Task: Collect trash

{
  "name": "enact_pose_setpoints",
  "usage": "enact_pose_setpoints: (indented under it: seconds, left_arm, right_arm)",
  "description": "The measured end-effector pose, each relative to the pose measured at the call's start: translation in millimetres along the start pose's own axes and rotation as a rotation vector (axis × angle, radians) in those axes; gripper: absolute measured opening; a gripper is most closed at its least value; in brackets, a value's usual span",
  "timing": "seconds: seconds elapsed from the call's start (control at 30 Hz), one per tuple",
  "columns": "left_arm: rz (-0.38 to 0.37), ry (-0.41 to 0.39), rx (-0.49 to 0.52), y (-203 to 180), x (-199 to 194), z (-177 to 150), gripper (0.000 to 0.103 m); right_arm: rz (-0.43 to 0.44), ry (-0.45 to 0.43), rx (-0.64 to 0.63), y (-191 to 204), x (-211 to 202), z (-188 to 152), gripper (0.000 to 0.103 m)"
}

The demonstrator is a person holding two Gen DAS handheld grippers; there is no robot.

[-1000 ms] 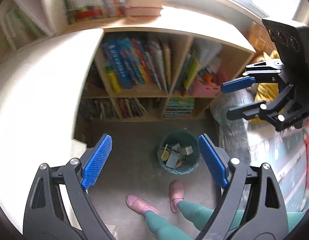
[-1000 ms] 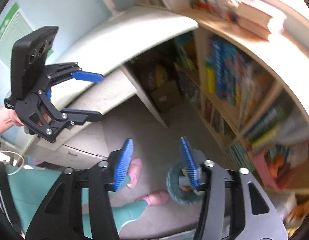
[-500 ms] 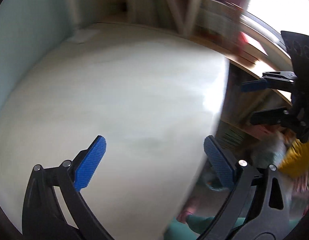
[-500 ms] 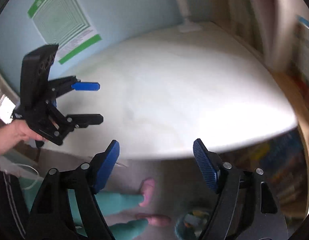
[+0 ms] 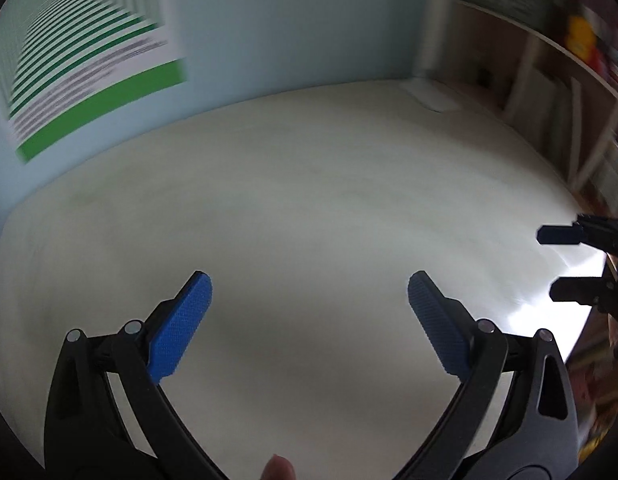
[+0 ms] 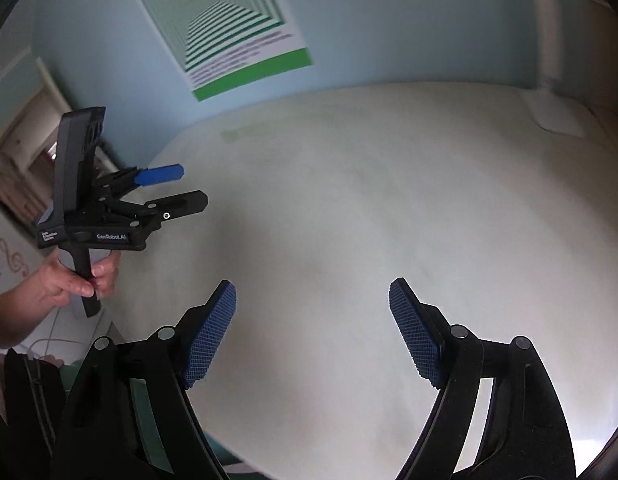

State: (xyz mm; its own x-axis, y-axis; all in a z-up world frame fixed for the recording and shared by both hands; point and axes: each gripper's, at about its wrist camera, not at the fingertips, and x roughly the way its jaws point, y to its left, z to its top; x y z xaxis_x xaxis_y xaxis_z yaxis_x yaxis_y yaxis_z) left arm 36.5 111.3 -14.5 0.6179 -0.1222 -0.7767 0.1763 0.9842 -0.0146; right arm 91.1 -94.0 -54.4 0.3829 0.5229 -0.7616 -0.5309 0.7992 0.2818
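Both views look down on a white tabletop [image 5: 309,180]; no trash and no bin shows in either. My left gripper [image 5: 309,280] hangs over the table's near part, open wide with nothing between its blue pads. From the right wrist view it appears at the left [image 6: 193,186], held by a hand [image 6: 77,280]. My right gripper [image 6: 313,286] is over the same tabletop [image 6: 369,200], its jaws opening with nothing between them. In the left wrist view it shows at the right edge [image 5: 549,264], near the table's right rim.
A green-striped poster [image 6: 221,24] hangs on the pale blue wall behind the table. A white lamp base [image 6: 557,116] sits at the far right corner. Wooden shelving [image 5: 569,80] stands along the right side. A doorway [image 6: 25,160] lies far left.
Both views swung away from the floor bin and bookshelf onto the white tabletop. The right jaws spread much wider, the left slightly. Neither gripper carries anything.
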Motion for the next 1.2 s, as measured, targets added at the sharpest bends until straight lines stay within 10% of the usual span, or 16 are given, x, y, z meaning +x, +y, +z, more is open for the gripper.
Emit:
enact_pose_setpoints:
  seconds: [0.67,1.2]
  left_arm:
    - [0.354,-0.005,-0.284,73.3,-20.7,-25.1,0.096]
    - [0.314,0.03,-0.307,57.0,-3.1,-23.1,0.096]
  right_arm:
    - [0.037,0.109,-0.162,21.9,62.5,60.3,0.079]
    - [0.043,0.079,-0.008,-10.9,65.6,53.4,0.079]
